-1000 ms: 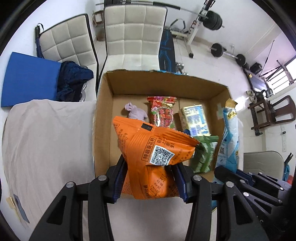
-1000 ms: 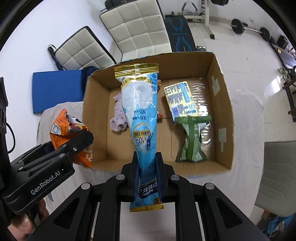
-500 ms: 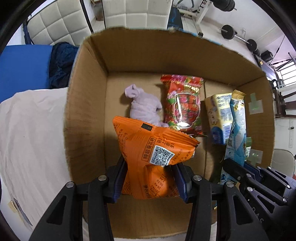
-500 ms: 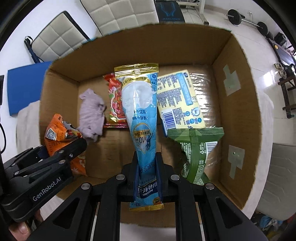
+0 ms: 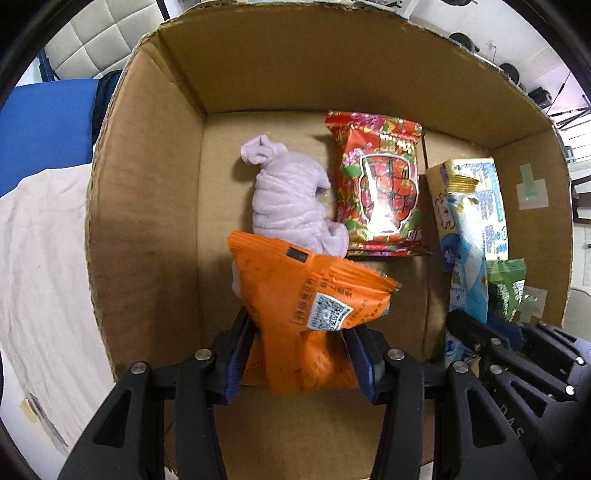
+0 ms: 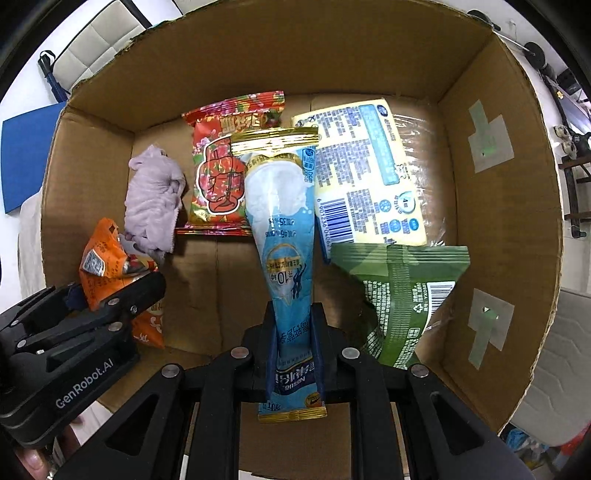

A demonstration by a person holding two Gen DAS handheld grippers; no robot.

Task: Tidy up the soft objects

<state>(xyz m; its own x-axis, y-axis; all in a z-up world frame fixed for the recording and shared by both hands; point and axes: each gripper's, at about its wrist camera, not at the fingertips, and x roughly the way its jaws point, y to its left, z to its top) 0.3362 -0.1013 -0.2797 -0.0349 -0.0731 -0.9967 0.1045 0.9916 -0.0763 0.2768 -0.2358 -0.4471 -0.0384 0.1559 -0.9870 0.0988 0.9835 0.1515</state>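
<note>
My left gripper (image 5: 301, 354) is shut on an orange snack bag (image 5: 306, 306) and holds it inside the cardboard box (image 5: 147, 206), just in front of a lilac cloth (image 5: 291, 199). My right gripper (image 6: 293, 343) is shut on a light blue pouch (image 6: 284, 229) and holds it over the middle of the box (image 6: 498, 229). On the box floor lie a red snack bag (image 6: 221, 177), a yellow-and-blue packet (image 6: 365, 177) and a green bag (image 6: 402, 295). The left gripper and orange bag (image 6: 107, 266) show at the left of the right wrist view.
A pale cloth-covered surface (image 5: 40, 258) lies left of the box. A blue mat (image 5: 40, 125) and a white padded chair (image 5: 103, 33) stand beyond it. The box walls rise on all sides of both grippers.
Both grippers have moved forward and down from above the box's near edge into the box, each still holding its bag. The items on the box floor have not moved.
</note>
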